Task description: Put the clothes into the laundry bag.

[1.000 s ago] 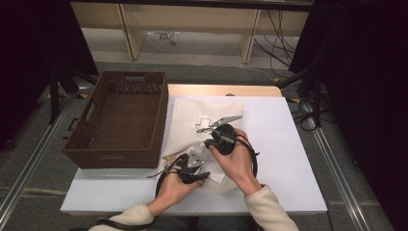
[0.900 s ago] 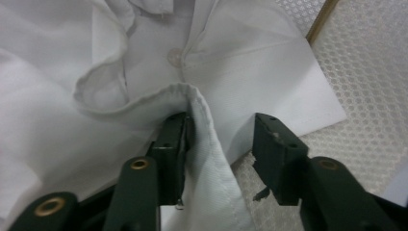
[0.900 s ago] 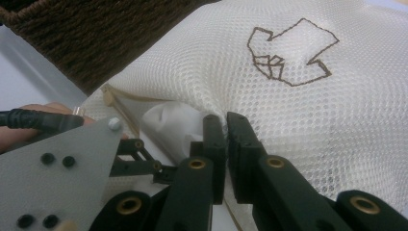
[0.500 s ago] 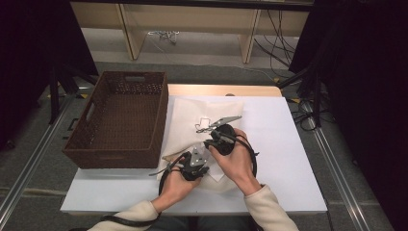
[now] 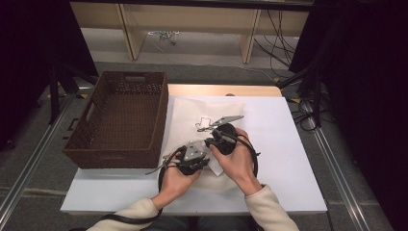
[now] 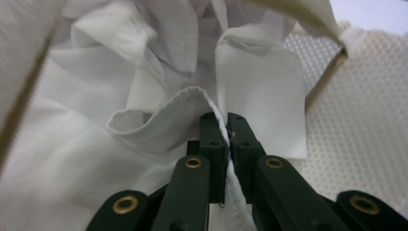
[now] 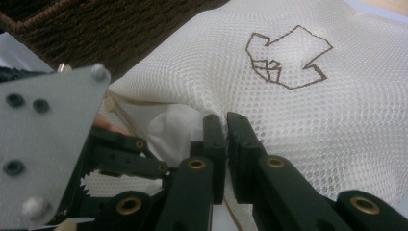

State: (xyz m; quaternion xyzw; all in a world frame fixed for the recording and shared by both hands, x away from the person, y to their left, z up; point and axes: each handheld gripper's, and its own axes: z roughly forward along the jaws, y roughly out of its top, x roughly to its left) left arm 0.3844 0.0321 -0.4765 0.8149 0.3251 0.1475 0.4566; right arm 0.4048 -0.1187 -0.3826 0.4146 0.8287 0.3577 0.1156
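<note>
A white mesh bag (image 5: 202,113) with a brown outline logo (image 7: 288,57) lies on the white table (image 5: 284,159), its mouth toward the person. My right gripper (image 7: 225,127) is shut on the bag's rim beside the opening, and in the high view it (image 5: 212,141) sits at the bag's near end. My left gripper (image 6: 226,130) is shut on the hem of a white cloth (image 6: 144,96) bunched inside the bag, whose mesh (image 6: 356,110) lies to the right. In the high view the left gripper (image 5: 198,154) is close beside the right one.
A brown wicker basket (image 5: 120,120) stands on the left of the table, touching the bag's left side, and its wall (image 7: 110,29) rises behind the bag. The left gripper's grey plate (image 7: 48,139) is close at the right gripper's left. Bare table lies to the right.
The left hand and its gripper have edged forward toward the bag's mouth and the right gripper. The right gripper has stayed put.
</note>
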